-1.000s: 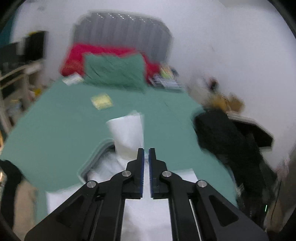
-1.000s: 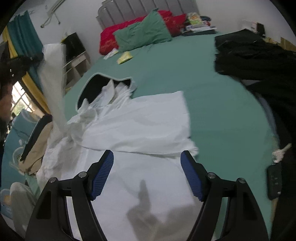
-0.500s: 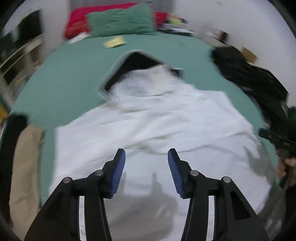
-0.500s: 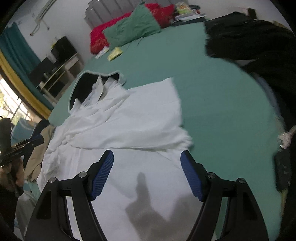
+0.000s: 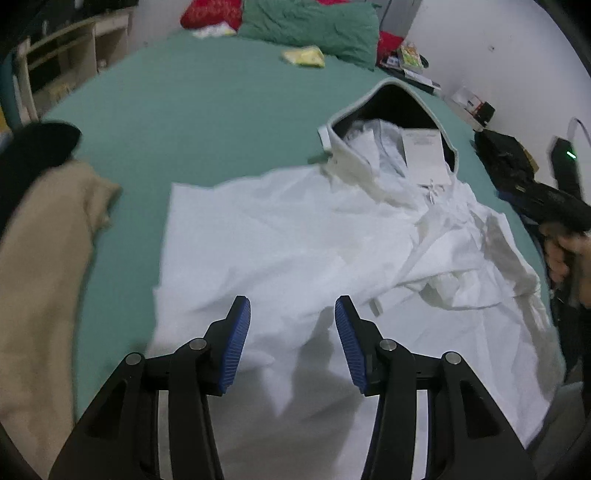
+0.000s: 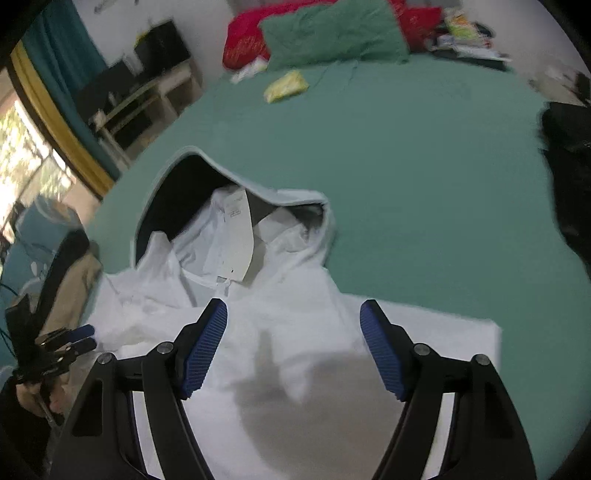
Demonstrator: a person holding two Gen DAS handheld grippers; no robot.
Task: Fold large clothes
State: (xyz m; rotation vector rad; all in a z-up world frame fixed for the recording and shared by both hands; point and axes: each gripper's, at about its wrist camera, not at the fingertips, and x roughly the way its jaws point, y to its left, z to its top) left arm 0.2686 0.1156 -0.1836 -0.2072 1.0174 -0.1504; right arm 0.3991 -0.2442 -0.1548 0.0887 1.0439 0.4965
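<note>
A white hooded garment [image 5: 314, 236] lies spread on the green bed sheet [image 5: 192, 110], its dark-lined hood [image 5: 391, 107] toward the pillows and a paper tag [image 5: 424, 155] at the neck. My left gripper [image 5: 291, 306] hovers open over the garment's lower left part, with nothing between its pads. In the right wrist view the same garment [image 6: 280, 306] fills the foreground with the hood [image 6: 184, 184] just ahead. My right gripper [image 6: 294, 306] is open above the chest area and holds nothing. The other gripper shows at the side of each view, in a hand.
A beige garment [image 5: 40, 280] and a black one [image 5: 33, 147] lie at the bed's left edge. Black clothes [image 6: 569, 177] are piled on the right. Green [image 6: 332, 33] and red [image 6: 243, 48] pillows and a yellow packet [image 6: 286, 85] sit at the head. Shelves [image 6: 147, 92] stand beside the bed.
My left gripper has opened, let go of the white sleeve it held up, and come down toward the garment. My right gripper, still open, has swung across to the hood.
</note>
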